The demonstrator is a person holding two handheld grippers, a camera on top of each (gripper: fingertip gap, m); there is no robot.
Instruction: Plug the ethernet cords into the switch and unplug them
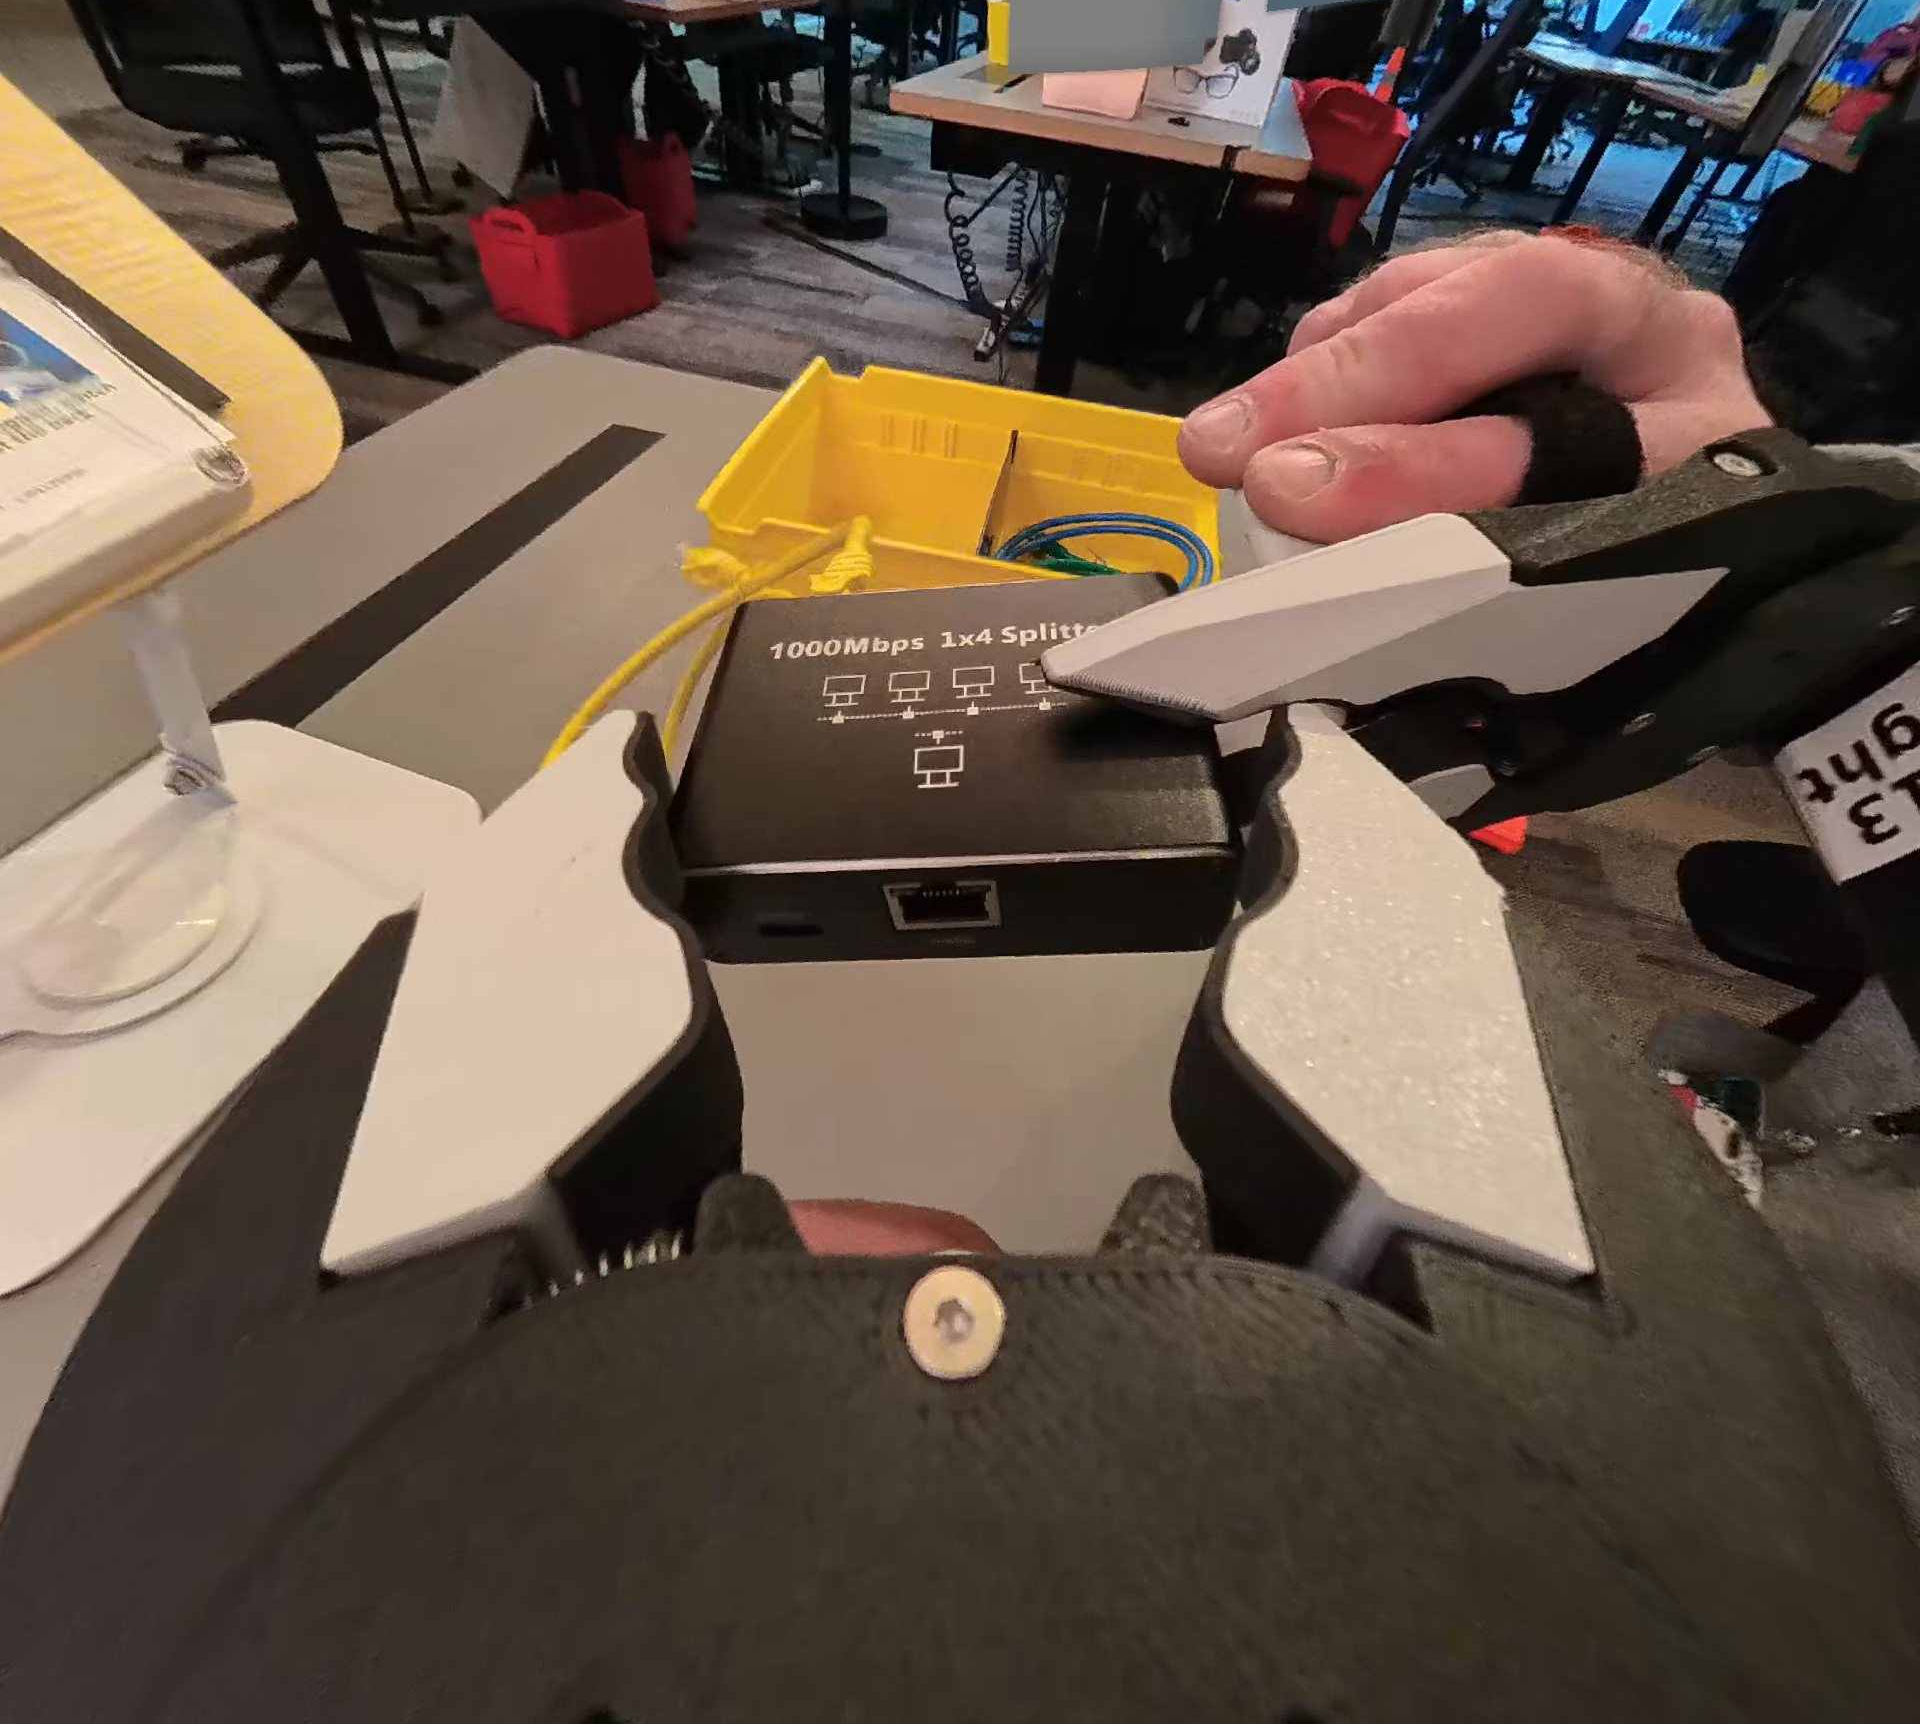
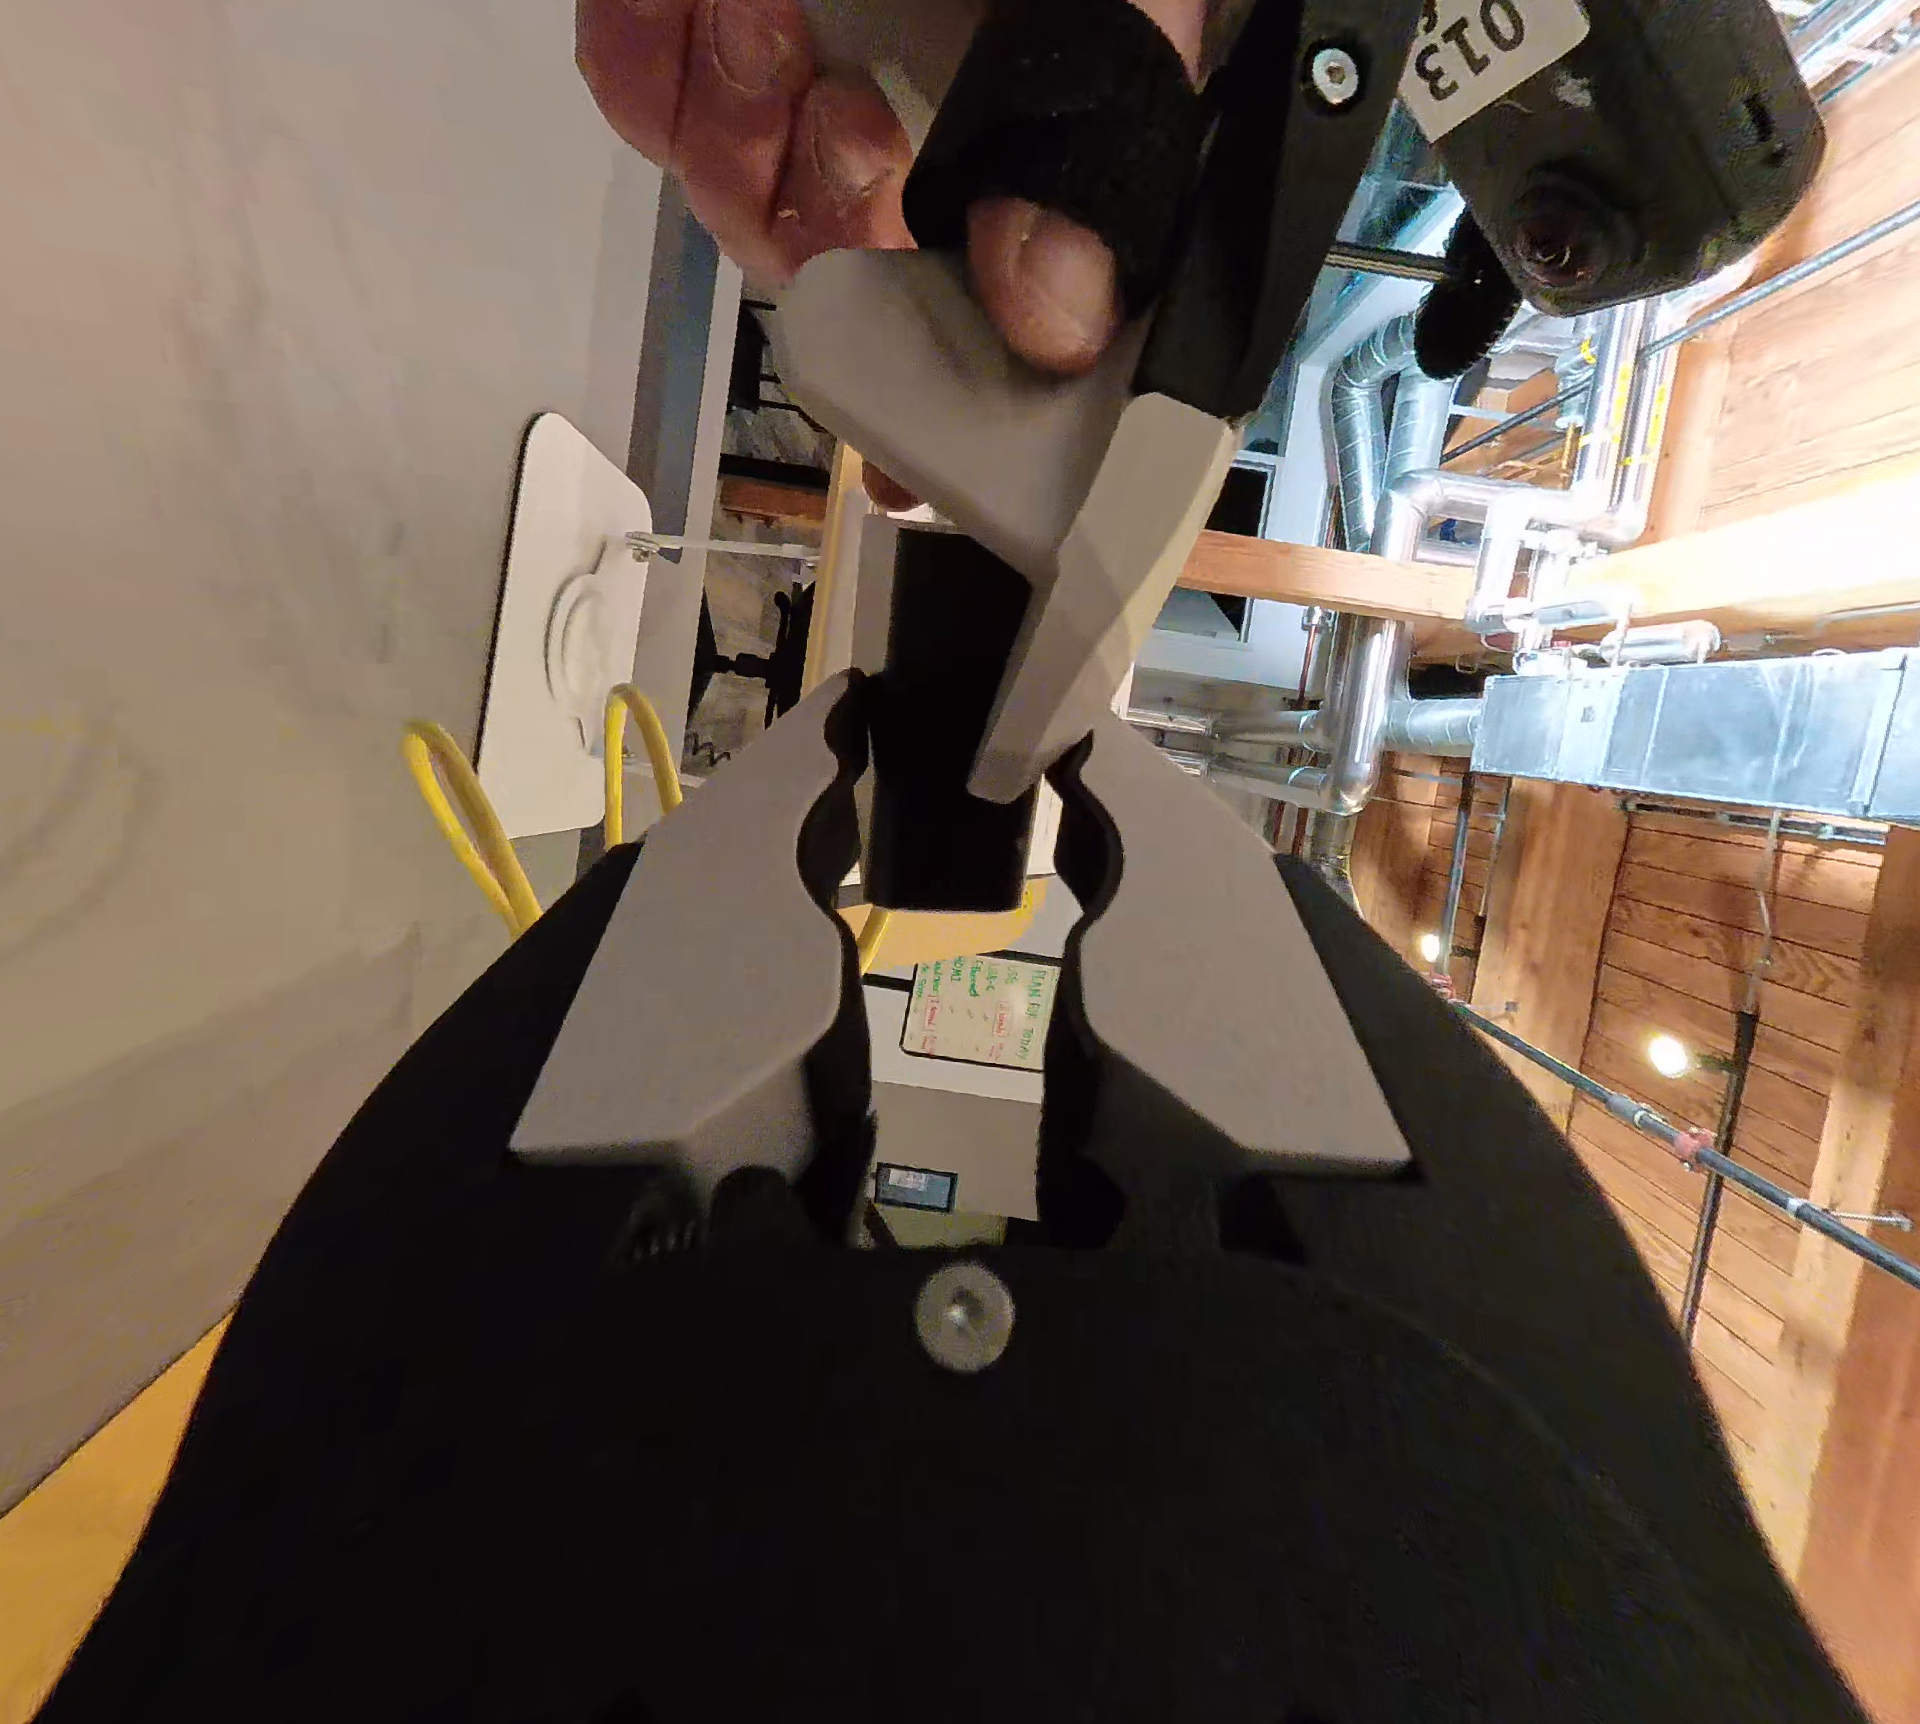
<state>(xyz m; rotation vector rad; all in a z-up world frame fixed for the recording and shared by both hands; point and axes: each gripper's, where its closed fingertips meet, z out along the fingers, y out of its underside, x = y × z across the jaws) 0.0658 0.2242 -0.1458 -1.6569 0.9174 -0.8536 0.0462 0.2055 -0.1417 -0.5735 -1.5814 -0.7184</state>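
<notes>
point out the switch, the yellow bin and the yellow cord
switch (image 1: 935, 770), left wrist view, on its black top face
yellow bin (image 1: 894, 448), left wrist view, on its inner back wall
yellow cord (image 1: 665, 646), left wrist view, on its loop beside the switch

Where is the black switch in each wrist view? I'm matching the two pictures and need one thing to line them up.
Left wrist view: the switch sits at centre, flat, clamped between the left gripper fingers, port side facing the camera.
Right wrist view: the switch is at centre, seen edge-on, between the right gripper fingers.
Shared landmark: the yellow cable beside the switch.
</notes>
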